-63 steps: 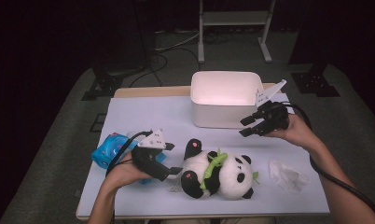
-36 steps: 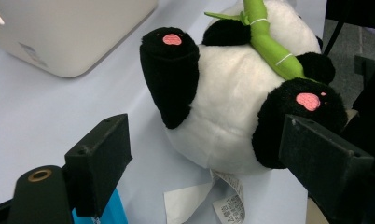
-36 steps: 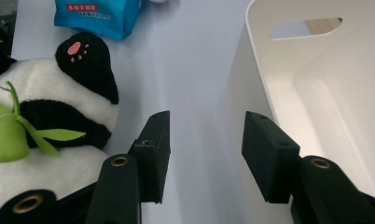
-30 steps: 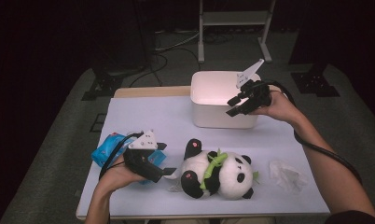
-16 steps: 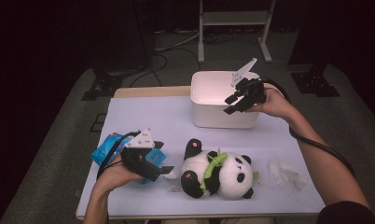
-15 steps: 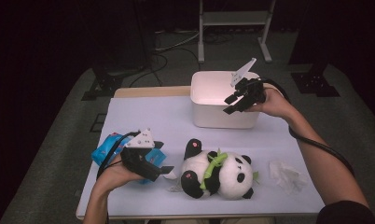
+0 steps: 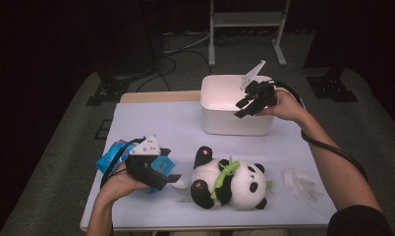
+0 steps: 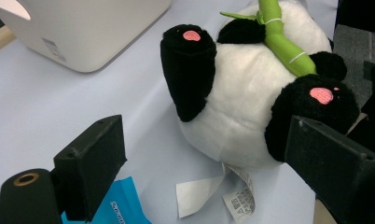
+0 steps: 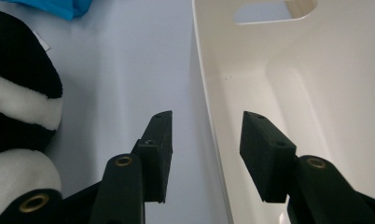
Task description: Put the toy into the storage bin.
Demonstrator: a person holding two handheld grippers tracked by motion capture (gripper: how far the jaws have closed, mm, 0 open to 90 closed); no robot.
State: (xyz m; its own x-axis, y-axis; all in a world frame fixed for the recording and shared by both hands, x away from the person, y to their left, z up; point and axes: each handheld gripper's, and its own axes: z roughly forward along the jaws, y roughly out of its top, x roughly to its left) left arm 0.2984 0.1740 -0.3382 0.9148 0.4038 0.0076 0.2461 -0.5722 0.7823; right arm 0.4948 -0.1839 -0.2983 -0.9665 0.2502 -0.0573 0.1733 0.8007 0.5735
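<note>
White plastic bin (image 7: 236, 110), rectangular with a cut-out handle slot in its end wall, sits directly under the right gripper (image 7: 245, 104): in the right gripper view the bin's near wall (image 9: 209, 116) runs up between the two black jaws, one jaw outside it over the pale blue tablecloth (image 9: 129, 70) and the other over the bin's hollow. The jaws stand apart and have just been closing a little, and their pads do not press on the rim. The person's right hand (image 7: 287, 104) carries this gripper above the bin's right-hand corner, with the grey three-cornered plate pointing up and away.

Below and well apart from that claw, the black-and-white plush panda (image 7: 227, 180) lies on its back on the cloth, a green bamboo stalk across its belly (pink pads on its black feet show in the left gripper view). The left gripper (image 7: 172, 178) rests low on the cloth just beside the panda's feet, its jaws wide apart and gripping nothing; ahead of them lie the toy's white body (image 8: 232, 107) and its white sewn-in labels (image 8: 223, 191). A crinkled blue packet (image 7: 118, 155) lies under and behind this gripper. A crumpled white tissue (image 7: 299, 183) lies on the cloth beyond the panda's head, near the person's right forearm.
</note>
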